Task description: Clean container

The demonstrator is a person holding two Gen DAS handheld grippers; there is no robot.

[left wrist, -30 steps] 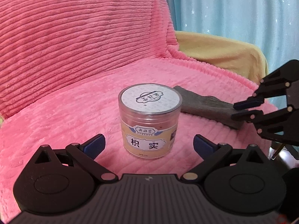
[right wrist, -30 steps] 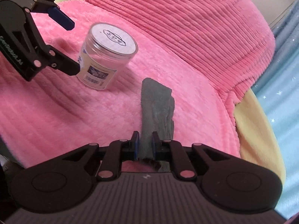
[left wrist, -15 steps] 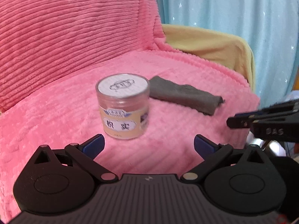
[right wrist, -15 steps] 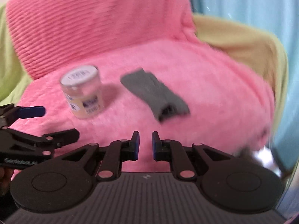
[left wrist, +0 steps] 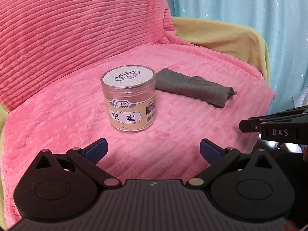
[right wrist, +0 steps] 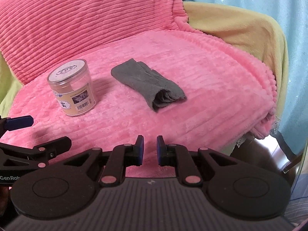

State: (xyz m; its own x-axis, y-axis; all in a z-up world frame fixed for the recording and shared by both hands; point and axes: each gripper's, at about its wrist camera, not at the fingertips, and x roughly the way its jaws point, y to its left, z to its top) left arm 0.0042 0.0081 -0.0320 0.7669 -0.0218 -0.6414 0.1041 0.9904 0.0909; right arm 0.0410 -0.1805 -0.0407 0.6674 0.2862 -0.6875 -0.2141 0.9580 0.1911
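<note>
A clear plastic jar (left wrist: 129, 100) with a white lid and a beige label stands upright on the pink blanket. A folded grey cloth (left wrist: 192, 88) lies just right of it, behind the jar's edge. My left gripper (left wrist: 153, 148) is open wide in front of the jar, apart from it, with nothing between its fingers. In the right wrist view the jar (right wrist: 72, 90) is at the left and the cloth (right wrist: 148, 84) lies in the middle. My right gripper (right wrist: 150, 148) hovers short of the cloth, with only a narrow gap between its pads and nothing in it.
A pink ribbed blanket (left wrist: 77, 115) covers the chair's seat and back. A yellow cover (left wrist: 221, 36) shows on the right armrest, before a blue curtain (left wrist: 250, 3). The blanket's edge (right wrist: 265, 127) drops off at the right. The left gripper (right wrist: 48, 131) reaches in from the left.
The right gripper pulled back from the cloth, whose end lay between its pads, and rolled level. The left gripper drew back from the jar, which stayed put. The cloth lies free.
</note>
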